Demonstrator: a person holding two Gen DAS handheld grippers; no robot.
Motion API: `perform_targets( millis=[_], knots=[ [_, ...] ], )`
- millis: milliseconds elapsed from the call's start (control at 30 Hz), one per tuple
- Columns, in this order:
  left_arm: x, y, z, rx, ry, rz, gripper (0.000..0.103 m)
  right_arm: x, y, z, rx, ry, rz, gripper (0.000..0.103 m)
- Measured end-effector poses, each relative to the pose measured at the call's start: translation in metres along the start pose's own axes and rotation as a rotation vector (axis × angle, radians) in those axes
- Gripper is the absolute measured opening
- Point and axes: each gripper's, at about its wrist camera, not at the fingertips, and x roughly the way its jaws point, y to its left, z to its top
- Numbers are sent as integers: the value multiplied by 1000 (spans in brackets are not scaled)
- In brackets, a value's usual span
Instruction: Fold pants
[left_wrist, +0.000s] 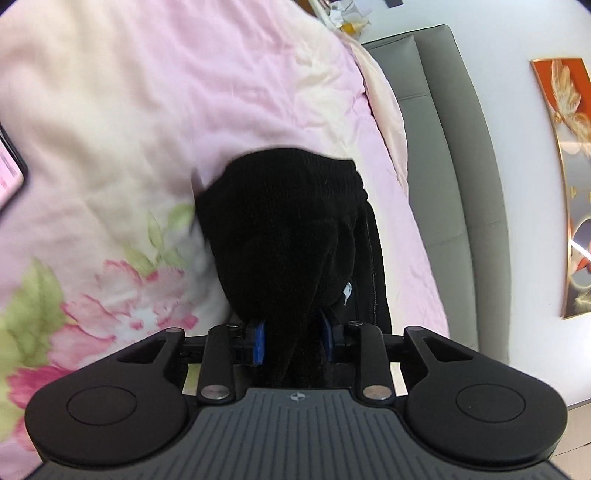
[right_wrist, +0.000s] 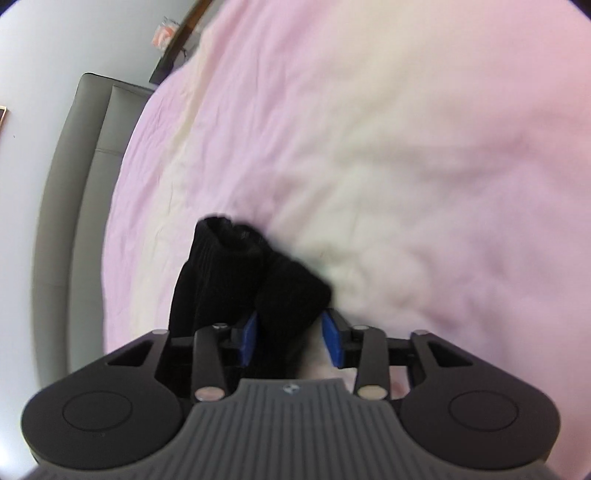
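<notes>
The black pants (left_wrist: 288, 229) hang bunched from my left gripper (left_wrist: 293, 338), which is shut on the fabric between its blue pads, with the ribbed waistband at the far end, above the bed. In the right wrist view, my right gripper (right_wrist: 291, 338) is shut on another bunched part of the black pants (right_wrist: 258, 280), with ribbed cuffs showing beyond the pads. Both grippers hold the pants lifted off the pink bedcover (right_wrist: 332, 129). The rest of the pants is hidden behind the bunched cloth.
The pink and cream bedcover with a flower print (left_wrist: 122, 295) fills the area below. A grey padded headboard (left_wrist: 450, 166) runs along the wall. A phone (left_wrist: 9, 166) lies at the left edge. A framed picture (left_wrist: 569, 166) hangs on the wall.
</notes>
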Motion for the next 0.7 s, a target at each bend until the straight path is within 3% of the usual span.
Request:
perform_targets(
  millis=[133,200,333,467,500,533,633,700],
  knots=[
    [-35,-24,-11,150,-130,104,32,-37,47,3,-211,-163,-26,40],
    [-39,-56,-18,215,-178,91,39,-30,73,11,-304,-168,-21,50],
    [-39,-90,-33,326,-146,35,48,-4,109,4,-431,-97,-150,53],
    [-26,-115,-65,481,-70,1,55,30,110,-1,-561,-133,-312,55],
    [-18,-118,-72,510,-41,1,55,36,106,0,-579,-120,-330,34],
    [-13,-120,-78,528,-12,1,55,40,101,2,-581,-84,-312,19],
    [0,-115,-90,548,46,7,55,26,95,5,-646,-86,-253,14],
    [3,-112,-93,540,50,11,55,-6,97,10,-644,-164,-116,11]
  ],
)
